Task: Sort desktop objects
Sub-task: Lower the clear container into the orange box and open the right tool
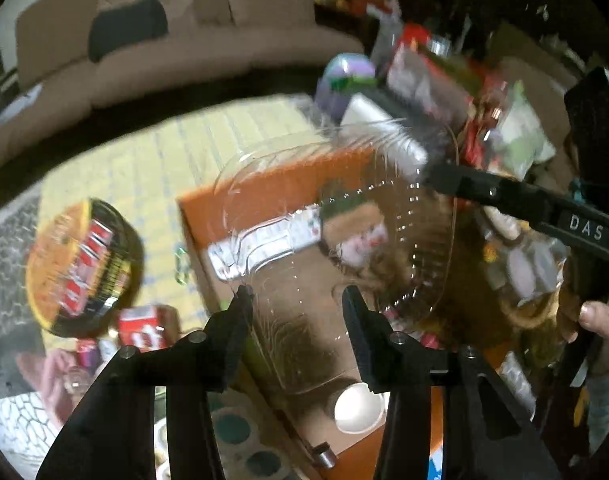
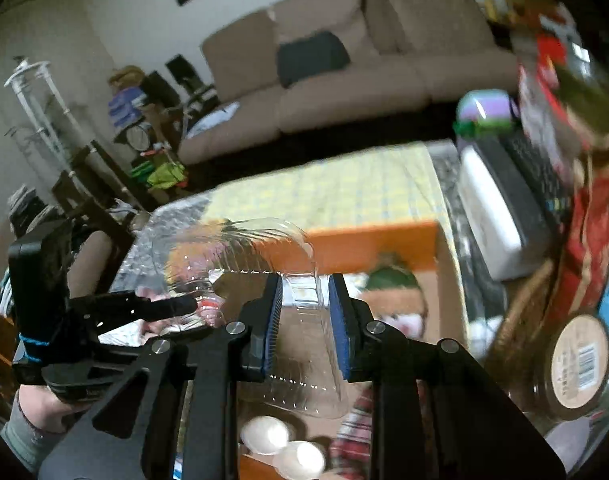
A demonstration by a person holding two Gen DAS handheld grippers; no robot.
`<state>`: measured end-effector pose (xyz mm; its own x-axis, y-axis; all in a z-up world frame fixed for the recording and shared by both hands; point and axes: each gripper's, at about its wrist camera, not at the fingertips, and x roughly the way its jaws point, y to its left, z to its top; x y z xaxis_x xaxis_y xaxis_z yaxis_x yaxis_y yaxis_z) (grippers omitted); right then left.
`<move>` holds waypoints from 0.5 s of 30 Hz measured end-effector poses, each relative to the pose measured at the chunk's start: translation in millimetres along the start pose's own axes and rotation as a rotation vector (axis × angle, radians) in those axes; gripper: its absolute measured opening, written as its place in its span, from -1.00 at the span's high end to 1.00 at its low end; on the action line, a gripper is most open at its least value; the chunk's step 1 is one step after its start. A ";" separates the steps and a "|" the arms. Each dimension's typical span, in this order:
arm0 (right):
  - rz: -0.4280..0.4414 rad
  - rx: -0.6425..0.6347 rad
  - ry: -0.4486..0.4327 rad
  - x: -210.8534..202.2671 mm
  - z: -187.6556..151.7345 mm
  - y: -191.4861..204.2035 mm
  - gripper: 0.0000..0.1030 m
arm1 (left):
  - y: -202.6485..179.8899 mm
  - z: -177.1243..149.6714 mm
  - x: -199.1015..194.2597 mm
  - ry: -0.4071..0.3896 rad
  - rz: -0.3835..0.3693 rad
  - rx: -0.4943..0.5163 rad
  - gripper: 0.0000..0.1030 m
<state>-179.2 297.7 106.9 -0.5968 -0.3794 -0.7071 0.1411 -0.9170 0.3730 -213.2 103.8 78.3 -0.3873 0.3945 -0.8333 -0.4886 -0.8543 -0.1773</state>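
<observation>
A clear plastic clamshell container (image 1: 336, 216) hangs in the air above an orange cardboard box (image 1: 272, 184). My right gripper (image 2: 304, 320) is shut on one edge of the clear container (image 2: 304, 344); it also shows in the left wrist view (image 1: 436, 176) reaching in from the right. My left gripper (image 1: 296, 320) has its jaws apart around the container's lower part, and whether they press it is unclear. In the right wrist view the left gripper (image 2: 184, 306) meets the container from the left. White eggs (image 2: 264, 434) lie in the box below.
An instant noodle bowl (image 1: 80, 264) and a red can (image 1: 140, 326) are at the left on the yellow checked tablecloth (image 1: 152, 168). A white device with a keyboard (image 2: 500, 204), snack packs and a brown-lidded jar (image 2: 576, 364) crowd the right. A sofa (image 2: 344, 60) stands behind.
</observation>
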 end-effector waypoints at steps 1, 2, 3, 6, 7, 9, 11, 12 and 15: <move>-0.003 0.008 0.022 10.6 -2.2 -8.1 0.56 | -2.2 -0.7 10.7 0.026 0.008 0.005 0.10; -0.005 0.013 0.039 20.2 -4.2 -15.8 0.55 | -3.4 -1.6 23.2 0.061 0.021 0.009 0.10; -0.007 0.021 0.068 33.1 -7.2 -23.9 0.55 | -3.2 -2.6 30.9 0.082 0.025 0.011 0.10; -0.022 0.021 0.126 56.0 -16.5 -37.8 0.55 | -5.9 -9.2 56.0 0.171 0.041 0.032 0.10; -0.026 0.016 0.142 61.5 -19.2 -40.9 0.55 | -7.9 -12.5 64.5 0.210 0.049 0.045 0.10; -0.039 0.013 0.175 70.2 -22.7 -45.9 0.55 | -15.3 -14.2 71.3 0.239 0.073 0.088 0.10; -0.058 -0.008 0.202 76.4 -25.1 -45.3 0.53 | -24.6 -16.3 76.3 0.280 0.097 0.127 0.10; -0.072 -0.022 0.213 79.0 -27.3 -44.6 0.53 | -27.5 -16.9 78.6 0.298 0.099 0.136 0.10; -0.074 -0.041 0.250 81.2 -35.1 -42.8 0.53 | -34.6 -22.4 79.2 0.338 0.139 0.181 0.10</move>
<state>-206.0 301.8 12.5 -0.3934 -0.3248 -0.8601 0.1389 -0.9458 0.2936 -209.4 157.0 6.7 -0.1951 0.1202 -0.9734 -0.5910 -0.8065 0.0189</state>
